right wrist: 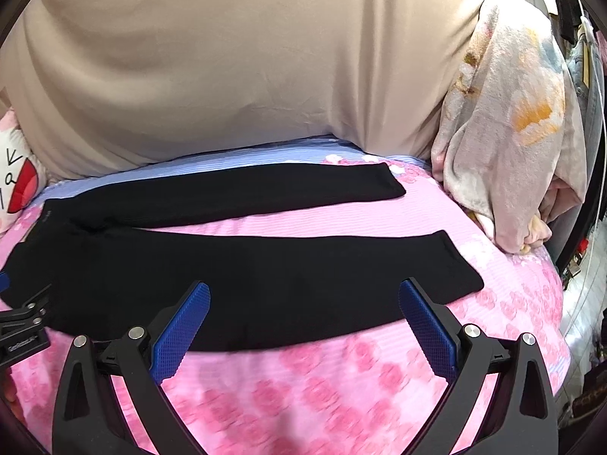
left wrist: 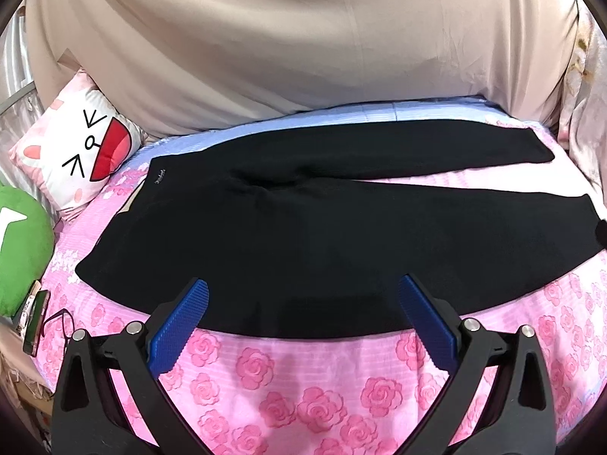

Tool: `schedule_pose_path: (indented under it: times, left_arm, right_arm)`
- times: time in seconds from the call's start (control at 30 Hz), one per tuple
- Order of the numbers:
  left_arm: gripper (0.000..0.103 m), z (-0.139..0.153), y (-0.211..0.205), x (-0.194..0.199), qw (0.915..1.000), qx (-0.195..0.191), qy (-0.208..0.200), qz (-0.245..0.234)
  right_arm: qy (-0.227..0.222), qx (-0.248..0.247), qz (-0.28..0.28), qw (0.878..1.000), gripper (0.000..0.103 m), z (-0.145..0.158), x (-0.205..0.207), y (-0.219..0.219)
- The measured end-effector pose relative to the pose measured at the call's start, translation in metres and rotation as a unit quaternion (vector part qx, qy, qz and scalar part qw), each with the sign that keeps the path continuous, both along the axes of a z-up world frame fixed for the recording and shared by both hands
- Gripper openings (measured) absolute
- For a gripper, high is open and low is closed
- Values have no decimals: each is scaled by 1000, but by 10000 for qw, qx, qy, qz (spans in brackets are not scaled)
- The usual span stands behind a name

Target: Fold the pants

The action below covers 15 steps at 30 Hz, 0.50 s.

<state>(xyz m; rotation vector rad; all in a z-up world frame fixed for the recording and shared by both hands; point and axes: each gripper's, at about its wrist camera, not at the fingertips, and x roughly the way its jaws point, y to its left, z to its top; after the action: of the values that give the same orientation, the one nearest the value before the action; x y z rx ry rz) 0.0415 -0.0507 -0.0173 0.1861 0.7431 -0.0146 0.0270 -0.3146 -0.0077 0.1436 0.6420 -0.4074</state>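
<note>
Hovering over the near edge of the black pants (left wrist: 303,250), the left gripper (left wrist: 303,295) has its blue pads spread wide apart and holds nothing; the right gripper (right wrist: 303,297) is likewise spread and empty, over the near leg (right wrist: 265,276). The pants lie flat on the pink rose-print bedsheet (left wrist: 303,386), with the long axis running left to right across the bed: waistband (left wrist: 121,204) toward the cat-face cushion (left wrist: 79,159), cuffs toward the crumpled blanket (right wrist: 504,144). The two legs splay apart into a narrow V. The likeliest trouble, I judge, is a pad pinching the sheet together with the thin fabric, dragging bedding into the fold. Uneven grabs at waist and cuff could also skew the near leg as it goes over the far leg (right wrist: 246,189).
</note>
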Motion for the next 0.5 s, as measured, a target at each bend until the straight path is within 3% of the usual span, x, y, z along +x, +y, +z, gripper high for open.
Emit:
schedule_pose_path:
  times: [0.13,0.23,0.33,0.43,0.5]
  left_arm:
    - [98,-6,-7,15,9999,88,56,25]
    - [98,-1,-8,27,9997,155,-141,116]
    - [98,5,-4,43,9993,77,-305,194]
    - [98,6,0,60,9990,-20,-363,248]
    - [98,3,3,72,9990,-79,-326,285]
  right_arm:
    - [-19,21,103,9999,98,-4,24,-39]
    - [-123,44,172,9998,98,-3,48,-72]
    - [-6,23,262,9997,98,-8,92,-112]
    - [139,512,415,9977,97,-23,146,-174]
    - [286,525,336,9976,97,-34,174,-203]
